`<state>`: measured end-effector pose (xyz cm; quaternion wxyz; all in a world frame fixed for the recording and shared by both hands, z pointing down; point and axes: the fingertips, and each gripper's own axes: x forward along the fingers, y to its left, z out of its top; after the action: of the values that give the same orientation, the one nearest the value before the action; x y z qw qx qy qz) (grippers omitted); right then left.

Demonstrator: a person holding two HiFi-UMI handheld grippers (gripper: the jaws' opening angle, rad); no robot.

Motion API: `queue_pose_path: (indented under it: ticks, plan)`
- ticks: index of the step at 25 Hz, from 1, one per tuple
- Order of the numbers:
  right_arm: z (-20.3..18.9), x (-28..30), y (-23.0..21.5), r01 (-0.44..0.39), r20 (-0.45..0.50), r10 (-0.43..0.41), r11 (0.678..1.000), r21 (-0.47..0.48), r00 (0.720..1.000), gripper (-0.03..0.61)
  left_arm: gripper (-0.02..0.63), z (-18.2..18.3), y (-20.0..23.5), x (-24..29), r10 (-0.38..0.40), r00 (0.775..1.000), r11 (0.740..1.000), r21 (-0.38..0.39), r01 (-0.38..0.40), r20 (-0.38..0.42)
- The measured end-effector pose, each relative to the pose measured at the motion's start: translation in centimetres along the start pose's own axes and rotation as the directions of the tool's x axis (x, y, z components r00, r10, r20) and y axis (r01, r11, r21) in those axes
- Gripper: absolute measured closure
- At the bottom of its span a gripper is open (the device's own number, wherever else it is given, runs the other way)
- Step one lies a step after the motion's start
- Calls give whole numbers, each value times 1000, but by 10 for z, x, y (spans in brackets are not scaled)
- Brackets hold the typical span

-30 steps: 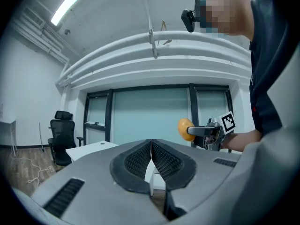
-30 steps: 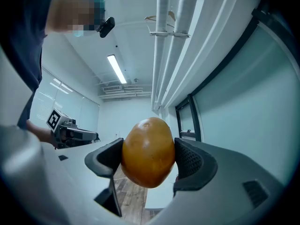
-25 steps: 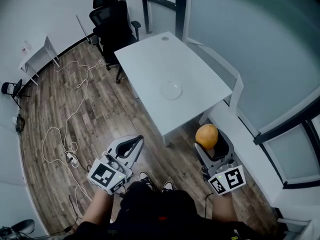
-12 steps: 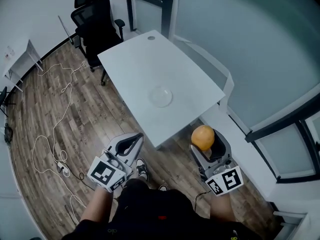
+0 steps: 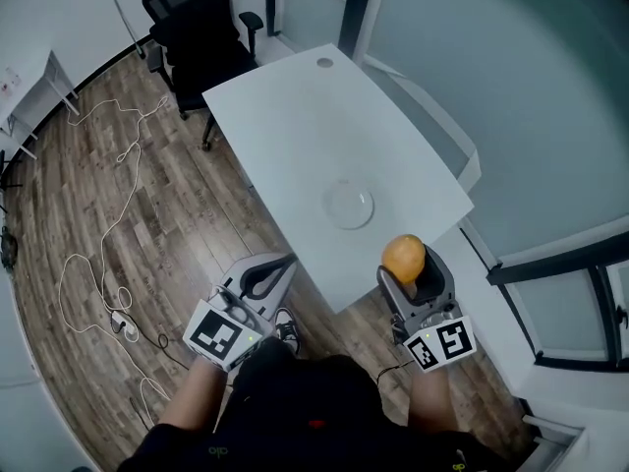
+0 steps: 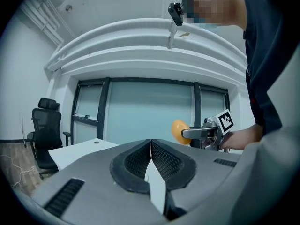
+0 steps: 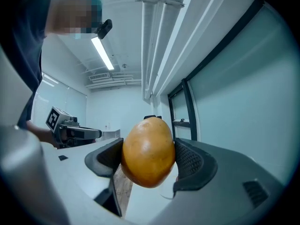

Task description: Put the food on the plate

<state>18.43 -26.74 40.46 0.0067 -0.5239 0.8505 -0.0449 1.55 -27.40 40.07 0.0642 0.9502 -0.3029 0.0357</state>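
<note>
An orange round fruit is clamped in my right gripper, held over the near right corner of the white table. In the right gripper view the fruit fills the gap between the dark pads. A clear glass plate lies on the table just beyond the fruit. My left gripper hovers at the table's near edge, left of the fruit, jaws pressed together with nothing between them. The fruit also shows in the left gripper view.
A black office chair stands at the table's far left end. White cables trail over the wooden floor on the left. A glass wall with a low white ledge runs along the right side.
The table and plate have come closer in the head view. My right gripper with the fruit now reaches over the table's near corner, and the left gripper sits at its edge.
</note>
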Motion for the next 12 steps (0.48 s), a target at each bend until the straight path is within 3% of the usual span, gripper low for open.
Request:
queue_pose_path:
  ticks: [6, 12]
  plan:
    - [-1, 56, -8, 43, -18, -44, 999, -27, 999, 230, 591, -1, 50, 19, -36, 999, 999, -3, 36, 4]
    - [-35, 101, -44, 86, -167, -96, 994, -67, 981, 231, 591, -21, 71, 38, -60, 998, 997, -59, 58, -19]
